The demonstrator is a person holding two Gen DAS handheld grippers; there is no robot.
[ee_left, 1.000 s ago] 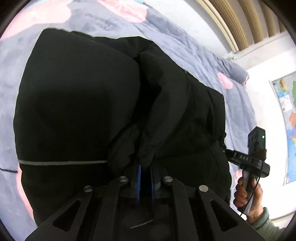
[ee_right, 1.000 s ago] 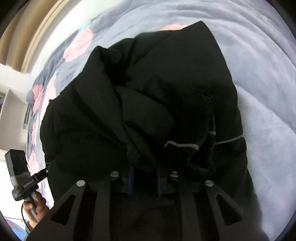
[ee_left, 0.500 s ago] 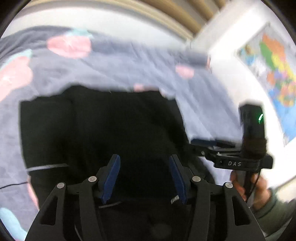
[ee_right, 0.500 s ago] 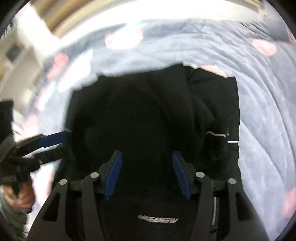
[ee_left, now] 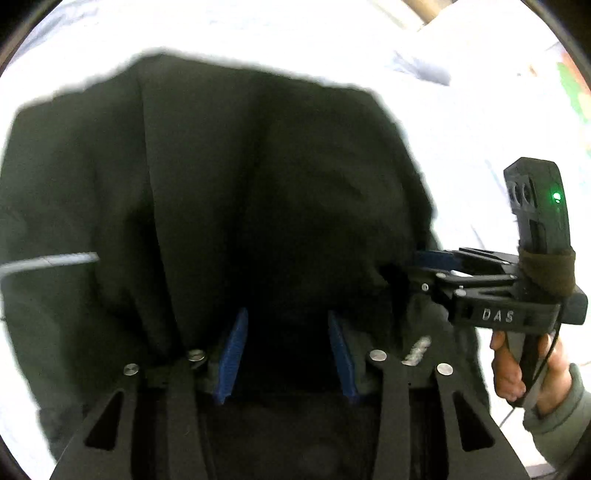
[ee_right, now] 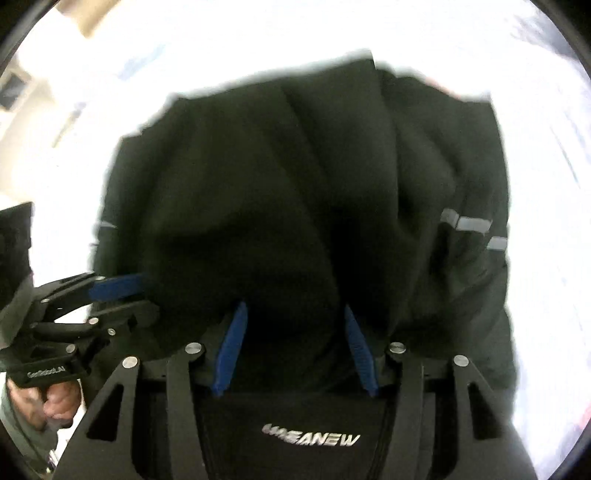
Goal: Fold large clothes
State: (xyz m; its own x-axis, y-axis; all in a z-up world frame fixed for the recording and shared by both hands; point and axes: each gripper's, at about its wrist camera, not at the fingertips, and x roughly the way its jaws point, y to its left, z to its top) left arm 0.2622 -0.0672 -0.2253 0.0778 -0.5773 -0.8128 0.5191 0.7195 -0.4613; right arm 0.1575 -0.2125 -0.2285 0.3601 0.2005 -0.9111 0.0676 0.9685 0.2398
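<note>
1 black jacket (ee_left: 258, 184), 2 claws: left claw (ee_left: 286, 347), right claw (ee_right: 293, 339).

The black jacket (ee_left: 240, 192) lies bunched in loose folds, grey reflective strips (ee_right: 466, 223) showing, seemingly half-folded.

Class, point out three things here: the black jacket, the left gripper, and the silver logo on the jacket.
black jacket (ee_left: 295, 166), left wrist view, on its folded back panel.
left gripper (ee_left: 286, 354), left wrist view, midway between its blue fingertips.
silver logo (ee_right: 310, 439), right wrist view, on its lettering.

Overexposed pale bedding (ee_left: 461, 122) fills surroundings; colourful wall map (ee_left: 576, 88) at right edge; wooden trim (ee_right: 99, 22) upper left.
</note>
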